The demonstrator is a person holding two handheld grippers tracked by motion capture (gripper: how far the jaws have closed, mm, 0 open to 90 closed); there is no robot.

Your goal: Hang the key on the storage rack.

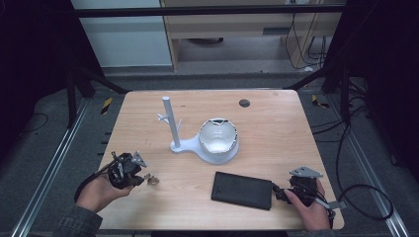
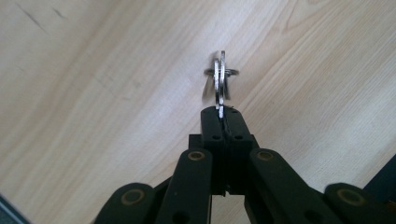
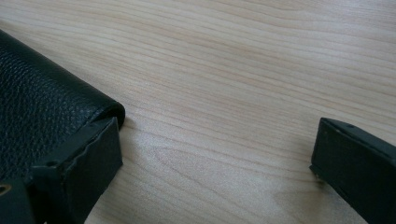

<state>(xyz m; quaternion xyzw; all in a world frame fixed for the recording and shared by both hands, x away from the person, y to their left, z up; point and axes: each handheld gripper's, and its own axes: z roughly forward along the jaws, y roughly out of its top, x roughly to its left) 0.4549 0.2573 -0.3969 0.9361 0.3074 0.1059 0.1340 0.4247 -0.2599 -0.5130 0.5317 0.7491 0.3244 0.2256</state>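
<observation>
A small bunch of silver metal rings (image 2: 220, 77) is pinched edge-on at the tips of my left gripper (image 2: 223, 113), which is shut on it over the bare wood. In the high view the left gripper (image 1: 143, 178) is near the table's front left with the metal rings (image 1: 152, 180) at its tip. A black leather wallet (image 1: 242, 190) lies flat at the front centre. My right gripper (image 1: 279, 191) stands open at the wallet's right end. In the right gripper view, one of the fingers (image 3: 88, 161) rests beside the wallet (image 3: 37, 116) corner, with only wood between the right gripper (image 3: 215, 163) jaws.
A white stand with an upright post (image 1: 170, 123) and short pegs sits mid-table. On its base (image 1: 185, 146) is a white bowl (image 1: 218, 138). A small dark round disc (image 1: 243, 103) lies near the far edge. Cables trail on the floor at the right.
</observation>
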